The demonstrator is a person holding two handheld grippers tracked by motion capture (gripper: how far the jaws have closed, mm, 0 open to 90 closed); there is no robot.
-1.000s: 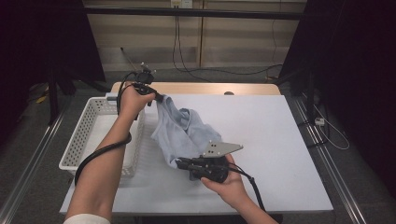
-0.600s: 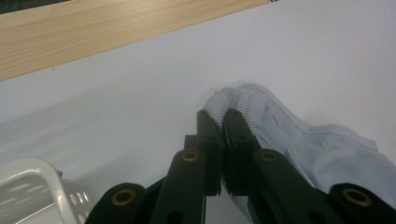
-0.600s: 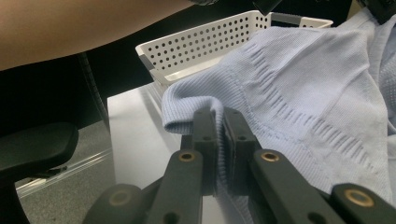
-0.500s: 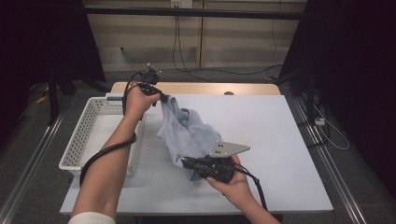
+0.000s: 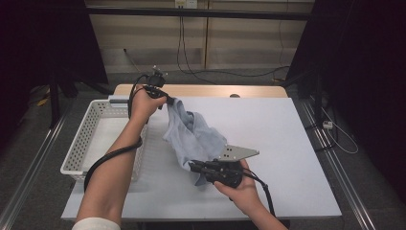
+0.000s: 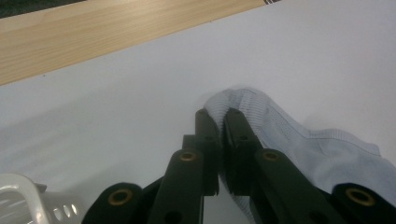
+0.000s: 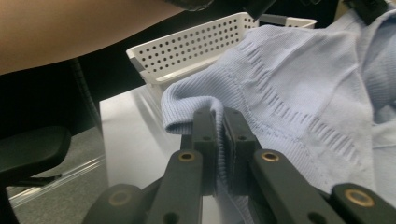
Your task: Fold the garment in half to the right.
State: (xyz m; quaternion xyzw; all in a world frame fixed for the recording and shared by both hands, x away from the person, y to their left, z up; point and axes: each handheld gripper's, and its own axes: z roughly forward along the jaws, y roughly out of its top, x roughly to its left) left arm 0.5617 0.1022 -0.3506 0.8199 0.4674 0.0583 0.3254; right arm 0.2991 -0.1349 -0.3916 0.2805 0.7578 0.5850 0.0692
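Observation:
A pale blue knitted garment (image 5: 194, 134) hangs stretched between both grippers above the white table (image 5: 287, 143). My left gripper (image 5: 166, 99) holds its far top corner, raised near the table's back left; its jaws are shut on the garment's edge (image 6: 233, 105). My right gripper (image 5: 195, 167) is low near the front middle, jaws shut on a ribbed hem of the garment (image 7: 205, 105). The cloth (image 7: 303, 93) spreads up and to the right in the right gripper view.
A white perforated basket (image 5: 91, 139) stands on the table's left side, its rim (image 7: 187, 44) seen beyond the cloth. A wooden strip (image 6: 93, 32) runs along the table's far edge. Bare table lies to the right.
The left gripper has lifted and shifted slightly right with the garment's corner. The right gripper moved a little right and forward, drawing the cloth out.

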